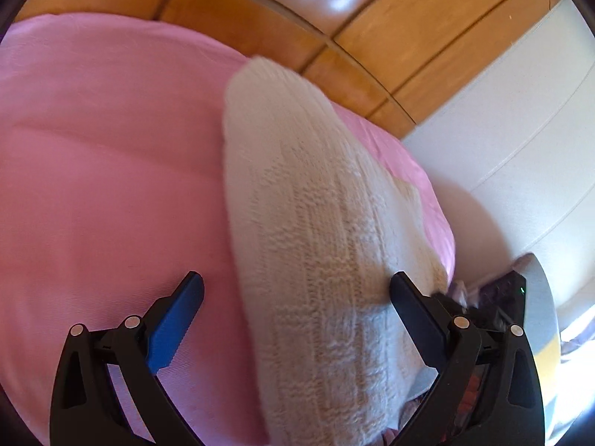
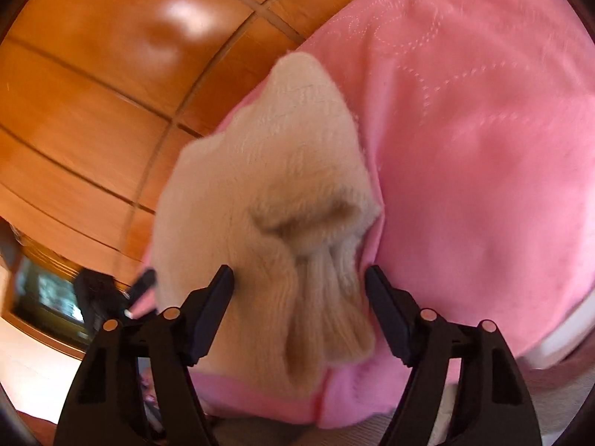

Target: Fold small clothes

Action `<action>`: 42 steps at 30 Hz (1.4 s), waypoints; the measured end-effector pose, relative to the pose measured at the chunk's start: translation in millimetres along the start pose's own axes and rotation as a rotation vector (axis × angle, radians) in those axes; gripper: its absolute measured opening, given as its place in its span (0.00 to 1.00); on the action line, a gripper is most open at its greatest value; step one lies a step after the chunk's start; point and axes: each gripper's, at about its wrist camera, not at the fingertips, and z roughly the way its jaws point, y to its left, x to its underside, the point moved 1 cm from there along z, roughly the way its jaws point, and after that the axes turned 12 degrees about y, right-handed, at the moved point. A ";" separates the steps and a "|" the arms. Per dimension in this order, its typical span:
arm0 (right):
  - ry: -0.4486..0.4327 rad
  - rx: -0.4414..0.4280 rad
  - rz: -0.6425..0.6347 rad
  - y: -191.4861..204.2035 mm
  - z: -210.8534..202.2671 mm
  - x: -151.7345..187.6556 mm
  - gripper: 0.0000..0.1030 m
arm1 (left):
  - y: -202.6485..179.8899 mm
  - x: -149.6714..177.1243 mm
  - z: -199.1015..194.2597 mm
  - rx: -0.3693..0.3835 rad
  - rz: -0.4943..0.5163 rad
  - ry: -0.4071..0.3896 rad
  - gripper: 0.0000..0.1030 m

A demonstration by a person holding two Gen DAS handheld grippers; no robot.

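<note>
The cream ribbed knit garment (image 1: 316, 241) lies on the pink quilted blanket (image 1: 93, 186), between the spread fingers of both the left gripper (image 1: 296, 290) and right gripper (image 2: 299, 280). Likely pre-grasp: next, close on an edge.

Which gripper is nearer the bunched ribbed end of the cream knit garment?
Right. The right gripper is open with the bunched ribbed end between its fingers. The left gripper is open around a flatter stretch of the cream knit garment; no bunched end shows there.
</note>
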 end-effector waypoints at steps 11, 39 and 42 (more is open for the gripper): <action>0.022 -0.126 -0.094 9.7 -2.9 -5.6 0.63 | -8.9 -2.4 13.8 -0.033 0.068 0.022 0.96; -0.083 0.018 -0.348 94.1 18.6 -17.0 0.37 | -52.1 6.1 -12.8 -0.228 0.360 -0.120 0.52; -0.086 0.016 -0.385 107.3 28.7 -19.3 0.36 | -55.6 3.5 -27.8 -0.283 0.417 -0.185 0.52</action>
